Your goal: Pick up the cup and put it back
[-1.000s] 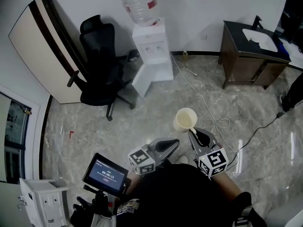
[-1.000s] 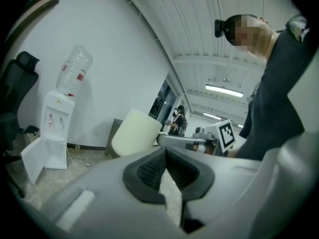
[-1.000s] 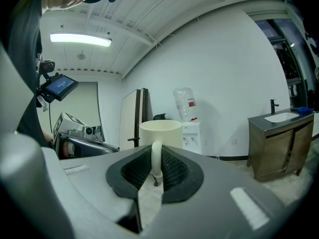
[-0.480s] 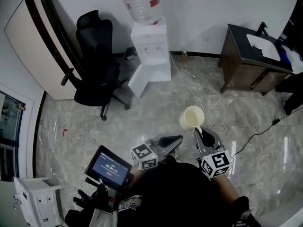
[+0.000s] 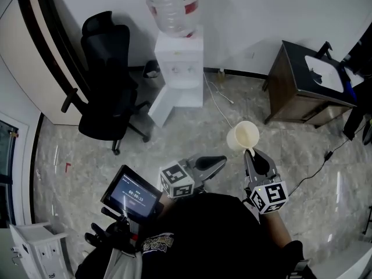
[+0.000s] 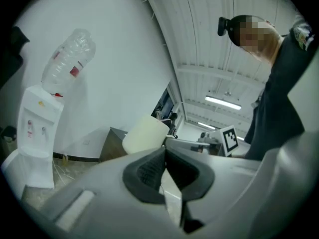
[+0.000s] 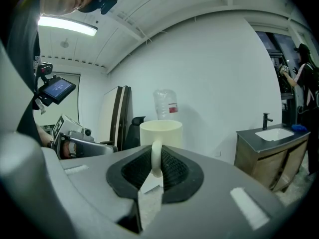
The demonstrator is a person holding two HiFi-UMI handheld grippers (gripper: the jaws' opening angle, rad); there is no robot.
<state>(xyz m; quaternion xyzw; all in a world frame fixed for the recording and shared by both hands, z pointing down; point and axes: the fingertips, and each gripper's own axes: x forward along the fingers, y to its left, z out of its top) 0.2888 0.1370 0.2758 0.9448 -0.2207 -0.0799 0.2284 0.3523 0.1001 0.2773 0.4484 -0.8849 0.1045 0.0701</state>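
Observation:
A cream cup (image 5: 243, 136) hangs in the air above the marble floor, upright, with its handle pinched between the pads of my right gripper (image 5: 251, 154). In the right gripper view the cup (image 7: 160, 132) stands just beyond the jaws, which are shut on its handle. My left gripper (image 5: 220, 161) is to the left of the cup, pointing level, jaws together with nothing between them. From the left gripper view the cup (image 6: 144, 135) shows beyond my left gripper (image 6: 165, 156), apart from it.
A white water dispenser (image 5: 178, 68) with a bottle stands against the far wall. A black office chair (image 5: 107, 80) is left of it. A dark vanity with a sink (image 5: 308, 89) is at the right. Cables (image 5: 221, 100) trail on the floor. A small screen (image 5: 131, 193) is near my body.
Both grippers, with the cup, have travelled forward toward the water dispenser and vanity. The cup stays in the right gripper; the left stays shut.

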